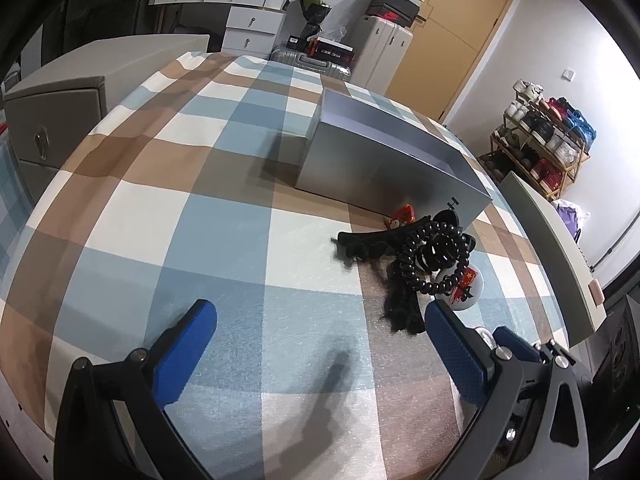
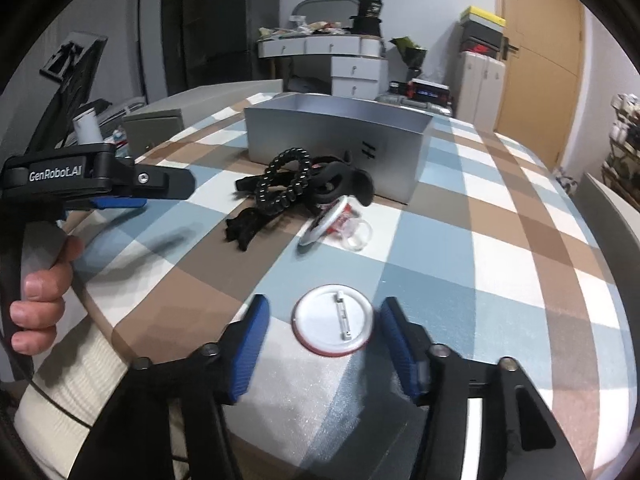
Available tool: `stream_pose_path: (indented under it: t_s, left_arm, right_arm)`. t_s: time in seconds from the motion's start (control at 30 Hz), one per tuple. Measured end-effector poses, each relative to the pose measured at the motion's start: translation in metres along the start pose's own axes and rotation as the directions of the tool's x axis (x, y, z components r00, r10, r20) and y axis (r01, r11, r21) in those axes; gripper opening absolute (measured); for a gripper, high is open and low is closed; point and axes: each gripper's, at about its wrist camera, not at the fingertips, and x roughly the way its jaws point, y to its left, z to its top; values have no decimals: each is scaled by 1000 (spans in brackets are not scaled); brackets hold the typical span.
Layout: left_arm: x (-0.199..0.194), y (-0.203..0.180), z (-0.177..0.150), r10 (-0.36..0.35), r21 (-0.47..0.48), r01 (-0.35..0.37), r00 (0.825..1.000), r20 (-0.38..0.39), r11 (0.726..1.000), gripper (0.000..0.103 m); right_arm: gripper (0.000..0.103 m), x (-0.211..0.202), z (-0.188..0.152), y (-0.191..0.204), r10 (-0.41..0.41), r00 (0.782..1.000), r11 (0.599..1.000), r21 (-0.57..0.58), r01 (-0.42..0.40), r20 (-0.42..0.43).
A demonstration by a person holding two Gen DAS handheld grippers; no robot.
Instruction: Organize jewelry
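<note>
The pin badge lies back-up on the table between the right gripper's spread fingers — untouched, a pickup is in hand — next, closing on its rim; left gripper spread, empty.

White pin badge lies face-down, near jewelry pile

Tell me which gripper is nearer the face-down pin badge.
Right. The right gripper brackets the face-down pin badge; the left gripper hovers off to its far left.
</note>
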Motion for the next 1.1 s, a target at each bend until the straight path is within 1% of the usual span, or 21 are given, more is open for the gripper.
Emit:
stream_pose_path:
  t_s: [0.23,0.33,0.5,0.63,0.73,0.83,0.87,0.9,0.93,1.03,1.1]
  left_arm:
    - [0,5,1,-8,-17,8,1000,-2,1000,101]
    - [0,6,1,-10,-16,10,1000,-2,1000,101]
    - [2,1,1,-17,8,17,1000,-20,1000,101]
    - [7,-12,0,-3,80,7,999,-50,997,101]
    - [11,-20,0,-19,120,27,998,-67,992,101]
    - [23,-32,2,-2,178,25,991,-132,984,101]
    - [27,-38,4,13,214,16,991,-134,977,101]
    - [30,-42,6,2,235,31,990,-139,971,101]
    - [31,-44,8,-3,242,38,989,-145,970,101]
    - [44,-53,14,36,270,13,984,-177,963,101]
    - [47,-58,14,38,287,18,981,-188,958,100]
  right_arm:
    - [41,-2,-1,-1,1,1000,1000,20,-1,7]
    - [41,-7,1,-4,28,999,999,43,-29,32]
    - [41,-11,5,-5,46,997,997,60,-50,61]
    - [41,-16,9,-13,74,993,991,103,-84,97]
    - [41,-21,12,-22,83,988,986,135,-101,131]
    - [41,-26,15,-33,87,984,981,160,-112,157]
    - [41,-27,16,-36,80,984,980,165,-107,162]
    - [41,-26,17,-38,69,985,982,165,-95,158]
    - [41,-26,16,-39,64,985,982,166,-90,159]
    - [41,-27,14,-41,70,984,980,172,-99,166]
    - [41,-27,12,-43,71,983,980,172,-100,168]
